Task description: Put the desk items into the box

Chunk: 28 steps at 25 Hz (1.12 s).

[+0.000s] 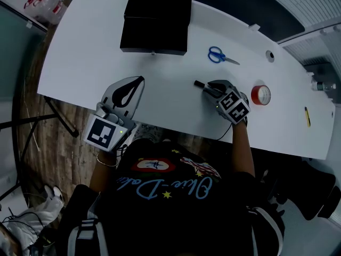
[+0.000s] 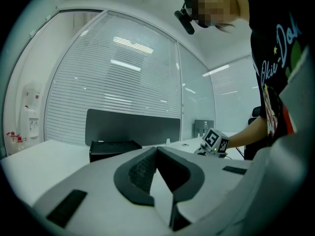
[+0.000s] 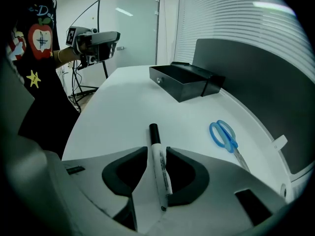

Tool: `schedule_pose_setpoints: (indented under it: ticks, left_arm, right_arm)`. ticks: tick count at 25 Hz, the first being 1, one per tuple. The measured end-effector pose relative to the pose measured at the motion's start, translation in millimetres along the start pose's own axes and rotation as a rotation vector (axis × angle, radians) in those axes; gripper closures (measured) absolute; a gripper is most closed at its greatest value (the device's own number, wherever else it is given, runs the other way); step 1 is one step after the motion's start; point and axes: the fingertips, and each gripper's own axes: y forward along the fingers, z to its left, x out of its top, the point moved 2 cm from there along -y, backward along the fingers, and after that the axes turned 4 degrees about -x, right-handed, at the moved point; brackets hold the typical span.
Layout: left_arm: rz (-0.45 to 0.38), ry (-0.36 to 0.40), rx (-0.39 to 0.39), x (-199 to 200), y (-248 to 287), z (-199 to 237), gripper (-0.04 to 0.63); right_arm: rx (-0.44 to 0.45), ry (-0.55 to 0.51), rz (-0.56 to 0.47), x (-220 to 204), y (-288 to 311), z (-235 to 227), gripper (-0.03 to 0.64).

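Marker (image 3: 158, 163): lying flat on the white desk (image 1: 80, 57) near its front edge, with the right tool (image 3: 156, 150) tilting down over it. Jaws standing wide apart, one pad on each side of the barrel, the black cap poking out past the tips. Not yet squeezing it, as far as can be judged. Looking like the very start of the task, with the first pickup being lined up. Calling next for closing on the barrel, lifting clear of the desk, and carrying across to the black box (image 1: 154, 25), which is sitting at the far side, well apart from the marker. Needing care to keep the barrel centred between the pads, since a round marker is likely to be rolling or pivoting under an off-centre pinch. Hovering at the near left edge, left tool (image 1: 139, 80) pointing toward the box with jaws together and nothing between them. Box appearing open, lid folded back behind it, the inside showing only dark with no item to be made out. Still waiting outside it on the desk: blue scissors (image 1: 221, 56), a red tape roll (image 1: 261, 95) just beside the right tool, and a small yellow item (image 1: 307, 116) near the right end.
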Motion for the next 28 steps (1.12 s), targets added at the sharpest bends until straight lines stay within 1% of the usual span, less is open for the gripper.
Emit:
schedule_pose_setpoints:
  ticks: [7, 10, 11, 13, 22, 24, 28]
  left_arm:
    - [0.001, 0.000, -0.009, -1, 2, 1, 0.594]
    - [-0.005, -0.002, -0.006, 0, 0, 2, 0.594]
    - [-0.008, -0.004, -0.005, 0, -1, 2, 0.594]
    - [-0.008, -0.005, -0.004, 0, -3, 2, 0.594]
    - [0.026, -0.003, 0.003, -3, -4, -1, 0.594]
    - [0.030, -0.005, 0.004, -4, -5, -1, 0.594]
    - [0.033, 0.002, 0.004, -4, -5, -6, 0.594]
  right_arm:
    - [0.016, 0.054, -0.018, -4, 2, -3, 0.506]
    - [0.022, 0.055, -0.015, -6, 4, -2, 0.528]
    - [0.027, 0.051, -0.011, -5, 4, 0, 0.545]
    - [0.025, 0.042, -0.005, -4, 3, 3, 0.551]
    - [-0.034, 0.047, -0.004, -2, 1, 5, 0.554]
    - [-0.059, 0.061, -0.024, -1, -2, 4, 0.554]
    - [-0.116, 0.112, -0.100, 5, -15, -1, 0.554]
